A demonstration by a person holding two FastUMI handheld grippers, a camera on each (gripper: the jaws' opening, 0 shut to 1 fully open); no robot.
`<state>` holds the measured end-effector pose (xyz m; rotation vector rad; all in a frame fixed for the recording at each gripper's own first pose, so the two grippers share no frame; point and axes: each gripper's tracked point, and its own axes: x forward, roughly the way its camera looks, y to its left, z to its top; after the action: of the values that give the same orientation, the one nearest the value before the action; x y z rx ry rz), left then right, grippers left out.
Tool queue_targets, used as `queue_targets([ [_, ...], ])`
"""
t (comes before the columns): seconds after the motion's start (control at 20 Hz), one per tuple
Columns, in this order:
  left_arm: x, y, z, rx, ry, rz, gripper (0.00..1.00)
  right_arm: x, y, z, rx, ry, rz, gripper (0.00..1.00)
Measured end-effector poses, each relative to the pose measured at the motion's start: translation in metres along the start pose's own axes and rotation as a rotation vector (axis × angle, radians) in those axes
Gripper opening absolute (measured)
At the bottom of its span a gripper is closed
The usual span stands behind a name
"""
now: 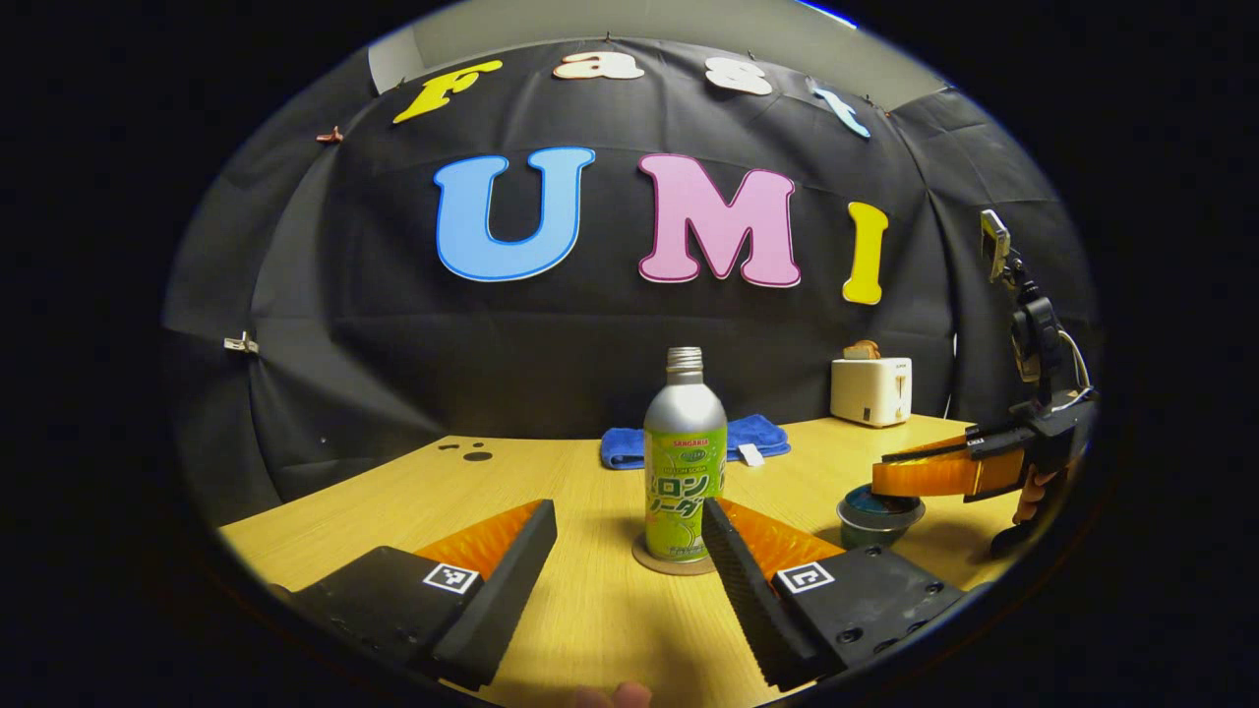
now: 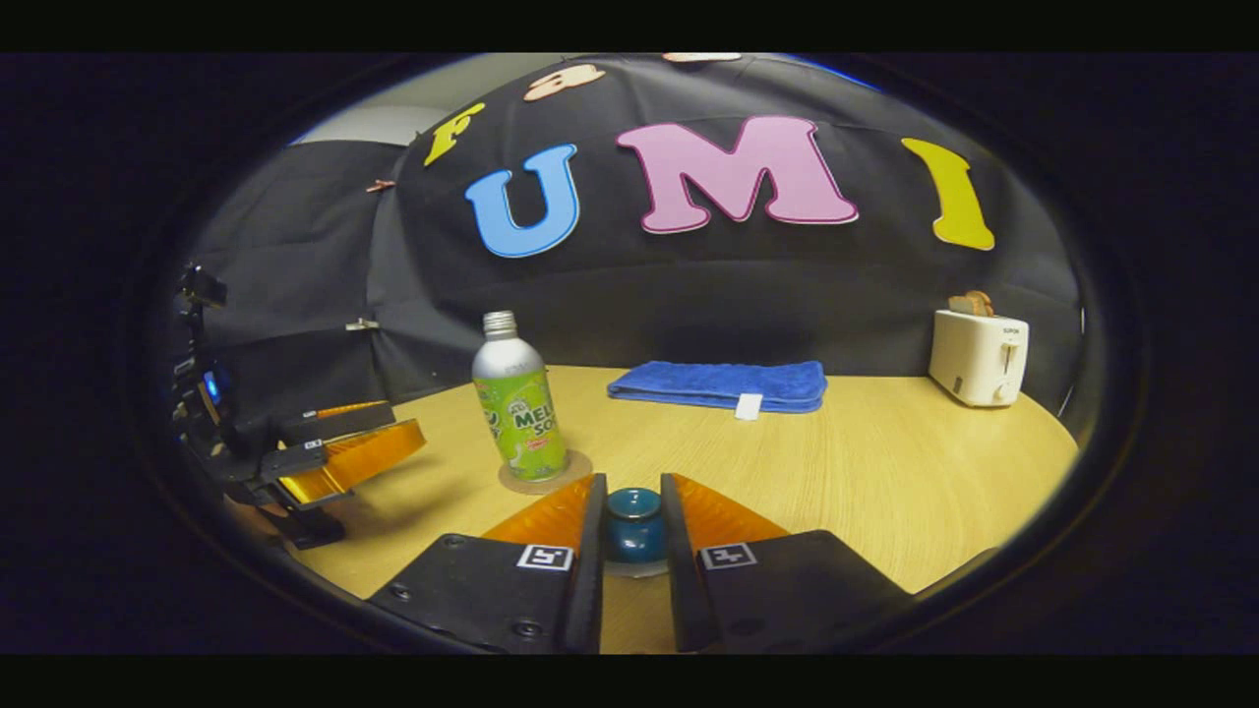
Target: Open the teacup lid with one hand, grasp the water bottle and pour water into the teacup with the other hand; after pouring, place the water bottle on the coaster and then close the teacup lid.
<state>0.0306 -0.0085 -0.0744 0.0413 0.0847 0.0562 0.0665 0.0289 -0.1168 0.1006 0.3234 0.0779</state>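
In the left gripper view, the left gripper (image 1: 629, 526) is spread wide, with the water bottle (image 1: 685, 462) upright on its coaster (image 1: 661, 563) between the fingers, untouched. In the right gripper view, the right gripper (image 2: 632, 506) has closed on the teacup lid (image 2: 633, 527); bare table (image 2: 885, 482) lies rightward.

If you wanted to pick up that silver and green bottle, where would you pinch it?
Pinch the silver and green metal bottle around its straight labelled body, below the tapering shoulder, probably from the front, level with the table. It stands upright on a round cork coaster, and the left tongs are already open on either side of it. The narrow threaded neck looks a poorer hold.
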Motion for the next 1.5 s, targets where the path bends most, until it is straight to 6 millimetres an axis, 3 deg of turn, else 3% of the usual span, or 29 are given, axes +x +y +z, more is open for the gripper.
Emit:
queue_targets([
  [0.25, 0.002, -0.002, 0.001, -0.007, -0.001, -0.019, 0.95, 0.001, 0.003, -0.005, -0.023, 0.017, -0.008, 0.34],
  [0.4, 0.001, -0.004, 0.001, -0.008, -0.001, -0.025, 0.94, 0.002, 0.001, -0.007, -0.018, 0.022, -0.013, 0.27],
  [0.5, 0.001, -0.003, 0.0, -0.009, -0.001, -0.021, 0.94, 0.0, 0.003, -0.008, -0.016, 0.025, -0.006, 0.37],
  [0.7, 0.002, -0.002, 0.0, -0.009, 0.001, -0.018, 0.94, -0.002, 0.005, -0.008, -0.015, 0.023, -0.003, 0.36],
  [0.75, 0.001, -0.002, 0.0, -0.009, 0.001, -0.017, 0.94, -0.004, 0.003, -0.006, -0.01, 0.014, -0.009, 0.46],
  [0.8, 0.001, -0.002, 0.0, -0.009, 0.001, -0.017, 0.94, -0.006, 0.002, -0.001, 0.002, -0.004, -0.014, 0.39],
  [0.85, 0.002, -0.003, -0.001, -0.009, 0.001, -0.021, 0.94, -0.01, 0.001, 0.008, 0.02, -0.04, -0.016, 0.36],
  [0.95, 0.004, -0.005, 0.0, -0.008, 0.001, -0.03, 0.94, -0.024, -0.003, 0.029, 0.046, -0.134, -0.032, 0.53],
  [1.1, 0.004, -0.003, 0.0, -0.007, 0.0, -0.023, 0.95, -0.05, -0.021, 0.042, 0.018, -0.254, -0.116, 0.58],
  [1.3, 0.003, -0.002, 0.001, -0.008, 0.001, -0.009, 0.95, -0.072, -0.021, 0.041, -0.047, -0.313, -0.156, 0.57],
  [1.5, 0.003, -0.002, 0.0, -0.007, 0.001, -0.013, 0.94, -0.071, -0.019, 0.028, -0.025, -0.29, -0.16, 0.58],
])
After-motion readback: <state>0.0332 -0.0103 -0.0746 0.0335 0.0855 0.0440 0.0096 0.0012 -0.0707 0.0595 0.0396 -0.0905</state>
